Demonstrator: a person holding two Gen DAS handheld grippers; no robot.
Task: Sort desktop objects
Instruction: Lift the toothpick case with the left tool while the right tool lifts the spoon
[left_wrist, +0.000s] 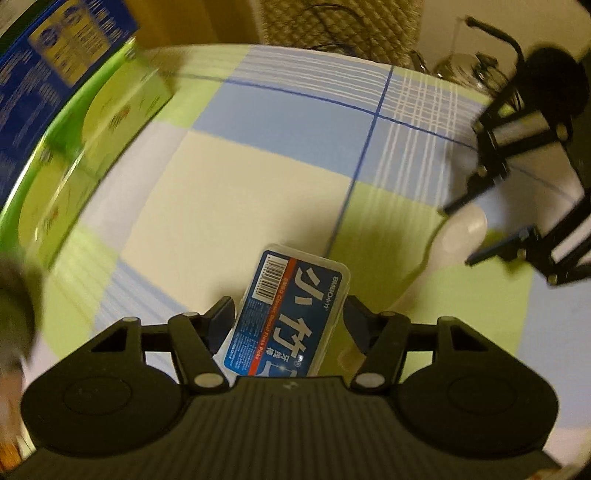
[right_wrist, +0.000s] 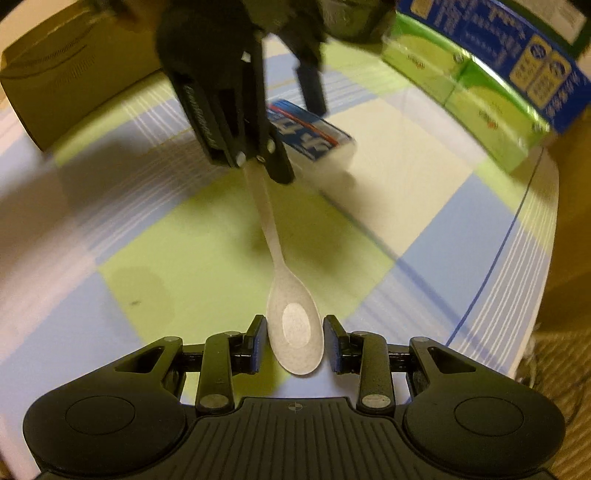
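Right tool (right_wrist: 294, 341) pinches a light, stiff spoon (right_wrist: 291, 325) by its bowl; left tool (left_wrist: 290, 325) apparently clamps a slick floss box (left_wrist: 291, 314).

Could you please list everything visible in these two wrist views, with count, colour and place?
Dental floss pick box: one, clear plastic with blue label, between the left gripper's fingers.
Spoon: one, pale off-white, bowl between the right gripper's fingers, handle pointing towards the left gripper.
Tablecloth: one, checked in green, blue, cream and lilac, covering the table.
Green tissue packs: at least two, in a row along the table edge.
Blue printed box: one, on top of the green packs.
Cardboard box: one, brown, at the far left in the right wrist view.
Left gripper: one, black, around the floss box.
Right gripper: one, black, pads at the spoon bowl's edges.
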